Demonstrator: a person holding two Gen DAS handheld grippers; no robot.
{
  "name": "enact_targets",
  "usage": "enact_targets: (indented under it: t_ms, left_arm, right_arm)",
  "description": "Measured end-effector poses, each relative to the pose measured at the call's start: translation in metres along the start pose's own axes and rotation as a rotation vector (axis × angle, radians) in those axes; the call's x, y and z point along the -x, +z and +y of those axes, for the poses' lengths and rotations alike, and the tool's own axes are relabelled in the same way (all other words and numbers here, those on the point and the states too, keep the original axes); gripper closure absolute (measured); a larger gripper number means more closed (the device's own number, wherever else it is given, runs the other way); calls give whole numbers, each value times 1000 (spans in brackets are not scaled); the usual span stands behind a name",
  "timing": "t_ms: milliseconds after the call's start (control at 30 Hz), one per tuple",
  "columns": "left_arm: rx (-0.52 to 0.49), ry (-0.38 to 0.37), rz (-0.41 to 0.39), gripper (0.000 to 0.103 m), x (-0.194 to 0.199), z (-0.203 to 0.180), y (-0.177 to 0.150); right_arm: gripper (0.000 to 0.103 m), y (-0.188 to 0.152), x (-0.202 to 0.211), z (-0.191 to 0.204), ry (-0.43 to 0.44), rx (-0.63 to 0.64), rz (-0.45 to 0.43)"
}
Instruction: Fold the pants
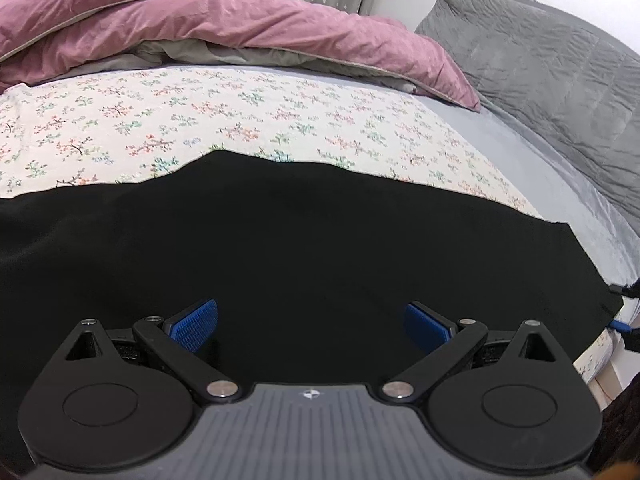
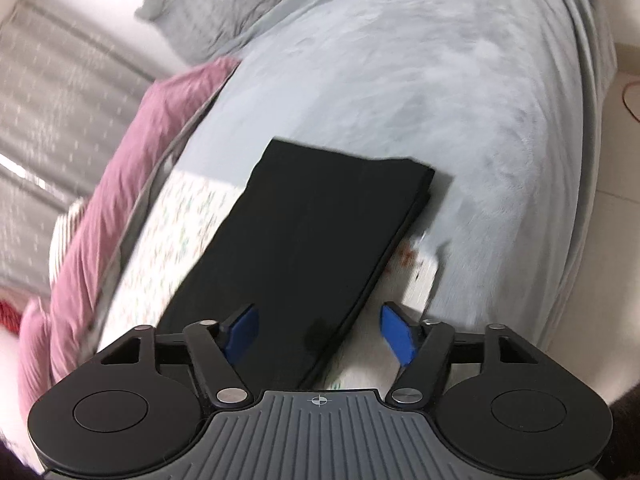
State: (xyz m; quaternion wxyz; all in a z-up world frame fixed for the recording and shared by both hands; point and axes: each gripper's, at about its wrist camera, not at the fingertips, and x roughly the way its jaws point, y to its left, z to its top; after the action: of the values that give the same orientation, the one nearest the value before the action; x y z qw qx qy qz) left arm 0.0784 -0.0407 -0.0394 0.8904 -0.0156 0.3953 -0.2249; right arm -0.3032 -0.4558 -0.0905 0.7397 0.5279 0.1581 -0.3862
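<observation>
Soft bedding fills both views: a bed (image 1: 500,152) with a pale blue sheet, a flowery cloth (image 1: 200,120) spread on it, a pink duvet (image 1: 240,28) bunched at the far side, and a grey pillow (image 1: 540,60) in the corner.

Black pants (image 1: 280,240) lie flat on the flowery cloth, and one end reaches onto the blue sheet. From the right wrist view the pants (image 2: 304,236) look like one long, narrow strip with a straight, neat end. At the near edge I can see layers stacked on each other. So I think the legs are already laid one on top of the other. The strip looks long, so I think the folds across its length are left to do. I cannot see both ends in one view, so I cannot be sure.

The left gripper (image 1: 311,326) hangs just over the middle of the pants. Its blue fingers (image 1: 194,326) are spread wide and hold nothing. I cannot tell if they touch the cloth.

The right gripper (image 2: 319,334) is over the long edge of the pants, near the side of the bed. Its fingers (image 2: 396,334) are wide apart too and hold nothing. One finger is over the black cloth and the other is over the pale bedding. That view is blurry.
</observation>
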Motion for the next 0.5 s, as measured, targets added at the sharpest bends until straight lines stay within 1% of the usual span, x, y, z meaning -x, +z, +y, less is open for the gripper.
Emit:
enact_targets:
  t_ms: [100,167,333,400,433,500]
  left_arm:
    - [5,7,21,0,-5,-1,-4]
    - [9,10,36,0,-7,-1,-6]
    - [4,18,55,0,-11,-1,-10]
    - [5,18,56,0,-11,-1,-10]
    - [8,18,57,0,-12,-1,-11]
    - [14,13,59,0,-11,-1,-10]
  right_arm:
    - [42,6,-5,-10,33,-50,-34]
    - [45,11,-7,-15,49,-77,-41]
    - [51,23,-16,-18,64,-107,-63]
    - [60,26,-17,-20,63,-112,-75]
    - [63,28,-19,-21,59,-111,-81]
    - [75,30,-22,-20,48,-100,-89]
